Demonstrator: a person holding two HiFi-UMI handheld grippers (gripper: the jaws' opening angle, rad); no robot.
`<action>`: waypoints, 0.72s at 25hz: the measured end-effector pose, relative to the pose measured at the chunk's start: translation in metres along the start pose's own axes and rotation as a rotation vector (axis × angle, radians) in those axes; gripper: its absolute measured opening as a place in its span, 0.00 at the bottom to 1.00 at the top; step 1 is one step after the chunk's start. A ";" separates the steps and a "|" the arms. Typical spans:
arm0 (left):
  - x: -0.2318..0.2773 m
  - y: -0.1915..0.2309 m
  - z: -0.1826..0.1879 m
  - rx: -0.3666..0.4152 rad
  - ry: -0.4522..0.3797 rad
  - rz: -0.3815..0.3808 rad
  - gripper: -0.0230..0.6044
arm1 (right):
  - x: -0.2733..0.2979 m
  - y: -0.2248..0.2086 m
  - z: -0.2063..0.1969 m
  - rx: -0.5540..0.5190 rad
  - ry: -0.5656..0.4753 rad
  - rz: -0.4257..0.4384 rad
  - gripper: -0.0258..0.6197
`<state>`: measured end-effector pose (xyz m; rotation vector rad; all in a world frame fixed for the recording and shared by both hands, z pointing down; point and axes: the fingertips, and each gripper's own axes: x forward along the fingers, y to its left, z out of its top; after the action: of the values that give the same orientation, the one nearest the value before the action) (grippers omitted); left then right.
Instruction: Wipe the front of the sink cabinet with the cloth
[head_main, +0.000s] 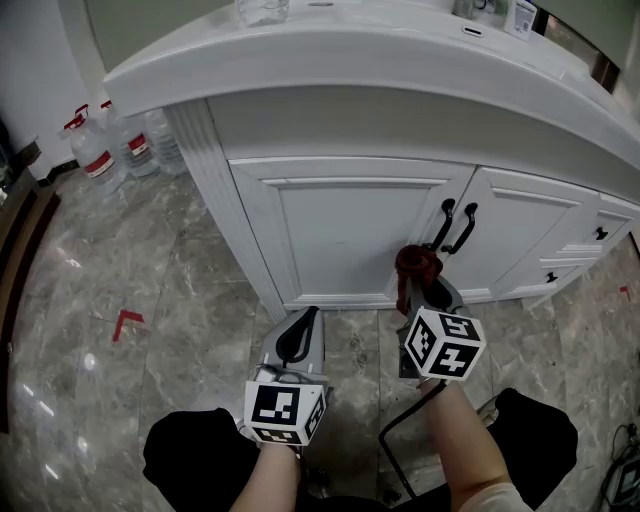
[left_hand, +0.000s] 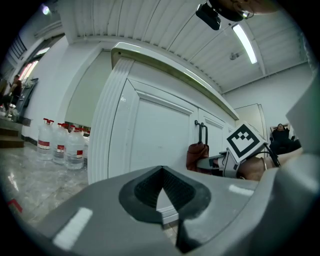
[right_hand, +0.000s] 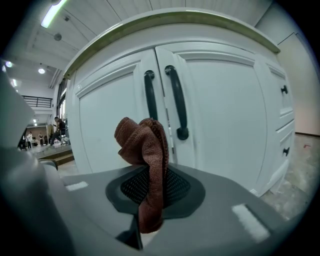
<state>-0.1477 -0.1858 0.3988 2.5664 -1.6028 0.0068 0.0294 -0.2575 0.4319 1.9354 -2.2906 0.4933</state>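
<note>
Water bottles (head_main: 100, 150) left of sink cabinet (head_main: 340, 230)

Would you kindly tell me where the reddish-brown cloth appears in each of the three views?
Head view: the cloth is right of centre, at the tip of the right gripper, just below the black door handles.
Left gripper view: cloth right of centre, below a handle.
Right gripper view: cloth at centre, clamped in that gripper's jaws.
Shared landmark: the black door handles.

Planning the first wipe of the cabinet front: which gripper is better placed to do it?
The right gripper: it is shut on the cloth, held near the door handles. The left gripper is shut on nothing.
</note>
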 end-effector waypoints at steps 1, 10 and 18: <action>-0.003 0.005 -0.001 -0.002 0.002 0.012 0.04 | 0.000 0.009 -0.003 -0.006 0.005 0.019 0.16; -0.042 0.062 0.003 -0.038 -0.017 0.127 0.04 | 0.033 0.135 -0.059 -0.032 0.084 0.228 0.17; -0.078 0.114 0.003 -0.125 -0.033 0.229 0.04 | 0.066 0.211 -0.100 -0.024 0.171 0.341 0.17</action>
<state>-0.2845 -0.1655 0.4014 2.2908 -1.8377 -0.1132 -0.2008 -0.2598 0.5069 1.4304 -2.5044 0.6319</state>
